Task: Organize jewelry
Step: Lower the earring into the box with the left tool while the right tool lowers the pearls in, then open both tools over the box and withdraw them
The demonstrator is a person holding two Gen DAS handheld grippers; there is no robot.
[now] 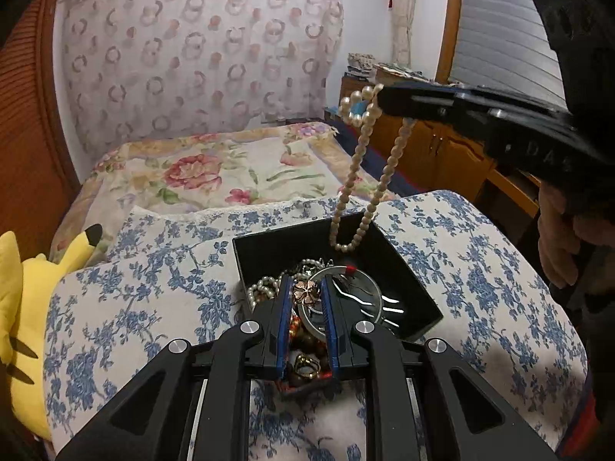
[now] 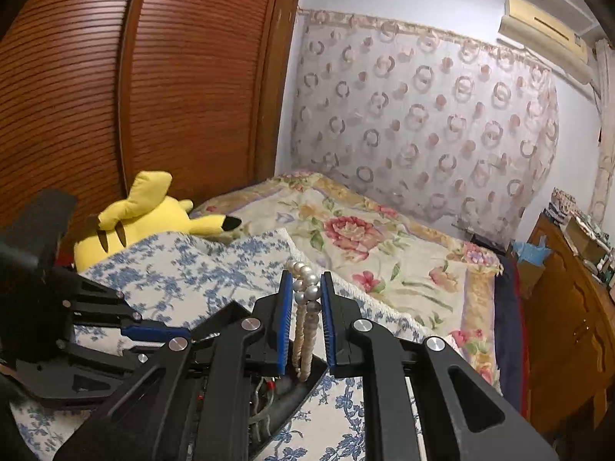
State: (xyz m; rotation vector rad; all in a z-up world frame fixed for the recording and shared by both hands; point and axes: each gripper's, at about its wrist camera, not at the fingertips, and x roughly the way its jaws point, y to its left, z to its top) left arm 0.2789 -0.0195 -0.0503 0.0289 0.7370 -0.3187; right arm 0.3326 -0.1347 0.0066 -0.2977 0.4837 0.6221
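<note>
Far to the left of the left gripper (image 1: 305, 292) a yellow plush toy (image 1: 15, 307) lies at the edge of the blue-flowered cushion (image 1: 146, 307). Straight ahead of that gripper sits the black box (image 1: 403, 265), open-topped, on the cushion. Inside it lies a tangle: a white pearl strand (image 1: 263, 288) at the left, a rose-coloured flower brooch (image 1: 305, 292) in the middle, a round silver-rimmed piece (image 1: 346, 299) to the right, and brown and gold beads nearer the camera. The left gripper's blue pads sit a little apart either side of the brooch; whether they touch it I cannot tell.

The box's far and right walls stand bare, with dark open floor in its right half. The cushion runs on beyond the box on all sides.

Above and to the right, the right gripper (image 1: 378, 101) is clamped on the pearl necklace (image 1: 369, 176). In the right wrist view the pearls (image 2: 307, 288) bunch between its pads. The necklace hangs as a long loop of cream beads, its lowest bend dangling just inside the box's far corner, clear of the heap.
</note>
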